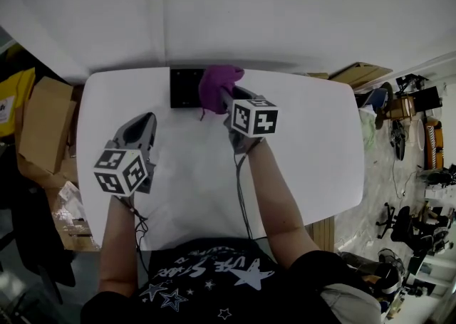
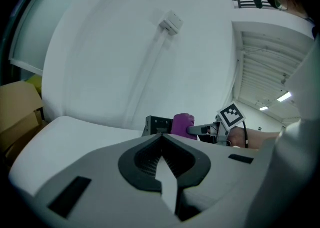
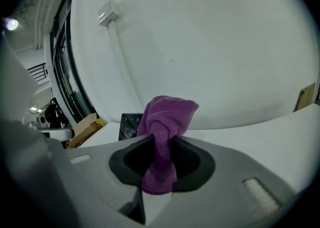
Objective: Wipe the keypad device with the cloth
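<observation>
Purple cloth (image 1: 219,87), one piece, is bunched and pinched between the jaws of the right gripper (image 1: 225,97). In the right gripper view the two jaws clamp the cloth (image 3: 167,122) at its middle, a knot-like wad standing above them and a tail hanging below.

One black keypad device (image 1: 187,87) lies at the far edge of the white table (image 1: 313,144), in the upper middle of the head view. The cloth covers the device's right end; whether it presses on the surface cannot be told. In the right gripper view the device (image 3: 131,126) shows just left of the cloth and behind it.

Two grippers are in view, each carrying one marker cube. The left gripper (image 1: 146,122) sits at the lower left of the head view, over bare table and well apart from the device. In its own view the left gripper (image 2: 161,139) has its jaw tips met with nothing between them, and the device (image 2: 157,124) and cloth (image 2: 182,124) appear beyond it.

One small white wall box (image 2: 171,21) hangs in the upper middle of that view. Cardboard boxes (image 1: 43,123) stand left of the table.
</observation>
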Demonstrator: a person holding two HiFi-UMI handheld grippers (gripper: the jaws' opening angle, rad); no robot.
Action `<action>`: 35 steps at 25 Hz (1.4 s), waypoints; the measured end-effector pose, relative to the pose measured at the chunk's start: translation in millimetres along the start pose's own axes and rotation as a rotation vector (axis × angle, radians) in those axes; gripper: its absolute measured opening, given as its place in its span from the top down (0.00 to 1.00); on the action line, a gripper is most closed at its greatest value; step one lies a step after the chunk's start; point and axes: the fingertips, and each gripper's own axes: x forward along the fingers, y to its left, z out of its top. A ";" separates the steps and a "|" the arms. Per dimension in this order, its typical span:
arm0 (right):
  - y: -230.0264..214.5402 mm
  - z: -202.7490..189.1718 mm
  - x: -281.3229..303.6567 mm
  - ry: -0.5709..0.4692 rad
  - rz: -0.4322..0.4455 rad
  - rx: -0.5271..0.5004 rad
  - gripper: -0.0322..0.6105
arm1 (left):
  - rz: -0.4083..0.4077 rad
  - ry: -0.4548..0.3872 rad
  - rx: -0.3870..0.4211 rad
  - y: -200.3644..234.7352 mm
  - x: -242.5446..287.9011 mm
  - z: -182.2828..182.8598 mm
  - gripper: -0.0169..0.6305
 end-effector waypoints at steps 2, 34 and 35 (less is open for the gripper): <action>-4.1 -2.0 -3.0 0.001 -0.010 0.009 0.80 | -0.002 -0.002 0.002 -1.2 -0.8 1.7 0.96; 52.7 -30.5 -150.5 -0.069 0.160 -0.079 0.81 | 0.039 -0.109 0.050 -129.3 -79.4 -11.3 0.96; 52.5 -32.2 -158.5 -0.071 0.169 -0.081 0.81 | 0.042 -0.114 0.052 -137.7 -82.2 -12.5 0.96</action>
